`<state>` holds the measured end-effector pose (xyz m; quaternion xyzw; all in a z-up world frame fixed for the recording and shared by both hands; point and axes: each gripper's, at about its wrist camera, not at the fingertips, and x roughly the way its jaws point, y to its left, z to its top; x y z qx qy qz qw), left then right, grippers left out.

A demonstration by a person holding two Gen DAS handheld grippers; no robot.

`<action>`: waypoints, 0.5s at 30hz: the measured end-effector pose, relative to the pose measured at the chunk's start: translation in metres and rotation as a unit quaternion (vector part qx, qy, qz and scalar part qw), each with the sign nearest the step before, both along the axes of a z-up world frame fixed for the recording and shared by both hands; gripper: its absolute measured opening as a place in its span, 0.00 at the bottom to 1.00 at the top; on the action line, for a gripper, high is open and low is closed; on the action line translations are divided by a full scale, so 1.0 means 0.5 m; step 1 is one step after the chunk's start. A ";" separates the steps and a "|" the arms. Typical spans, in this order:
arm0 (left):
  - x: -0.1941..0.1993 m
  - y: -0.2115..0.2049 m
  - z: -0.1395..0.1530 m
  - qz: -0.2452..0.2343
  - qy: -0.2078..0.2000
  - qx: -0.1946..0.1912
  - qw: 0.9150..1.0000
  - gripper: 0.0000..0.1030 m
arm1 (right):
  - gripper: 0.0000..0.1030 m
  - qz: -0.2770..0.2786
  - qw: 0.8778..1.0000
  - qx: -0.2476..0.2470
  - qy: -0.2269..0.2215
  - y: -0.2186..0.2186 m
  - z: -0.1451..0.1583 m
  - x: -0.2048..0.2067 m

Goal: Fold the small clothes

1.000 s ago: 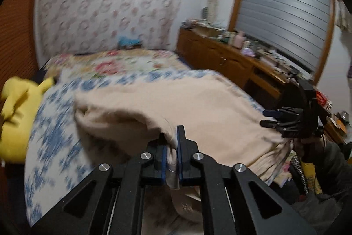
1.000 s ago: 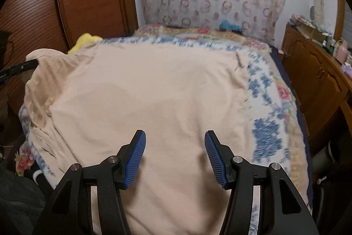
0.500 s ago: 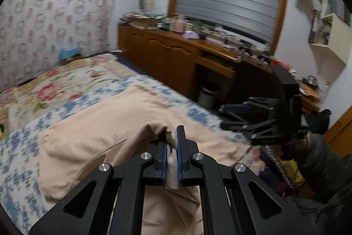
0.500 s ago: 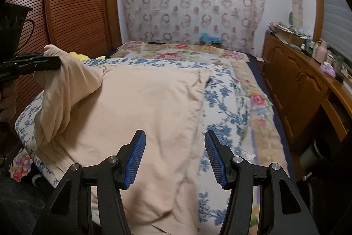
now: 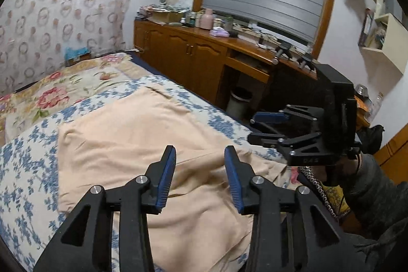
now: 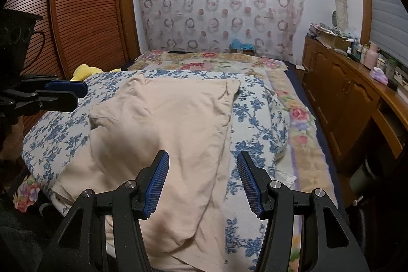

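A peach garment [image 5: 142, 139] lies on the blue-flowered bedspread [image 5: 28, 170], folded over lengthwise with a rumpled near end. It also shows in the right wrist view [image 6: 173, 124]. My left gripper [image 5: 200, 154] is open and empty, just above the garment's near part. My right gripper [image 6: 202, 159] is open and empty, above the garment's near right edge. The right gripper also shows at the right of the left wrist view [image 5: 255, 128]. The left gripper shows at the left edge of the right wrist view [image 6: 76, 93], open.
A wooden cabinet and desk [image 6: 339, 93] with clutter run along the bed's right side. A bin [image 5: 239, 101] stands under the desk. A slatted wardrobe [image 6: 84, 12] and a yellow plush [image 6: 86, 70] are at the left. A floral quilt [image 6: 211, 63] covers the far bed.
My left gripper carried a fold of the garment across to the right, then opened and let it go. The garment now lies folded over, narrower. My right gripper stayed open.
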<state>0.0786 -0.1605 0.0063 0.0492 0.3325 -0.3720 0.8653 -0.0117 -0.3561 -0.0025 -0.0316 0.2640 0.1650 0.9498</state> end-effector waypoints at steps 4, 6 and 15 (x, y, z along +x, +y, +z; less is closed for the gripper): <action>0.001 0.028 -0.005 0.026 -0.013 0.012 1.000 0.48 | 0.56 0.008 1.000 0.000 0.001 0.007 0.005 0.013; 0.000 0.049 -0.010 0.039 -0.017 0.012 0.999 0.52 | 0.56 0.013 1.000 -0.002 0.001 0.011 0.006 0.020; 0.000 0.152 -0.035 0.124 -0.032 0.007 0.992 0.62 | 0.56 0.036 0.999 -0.014 0.010 0.048 0.000 0.037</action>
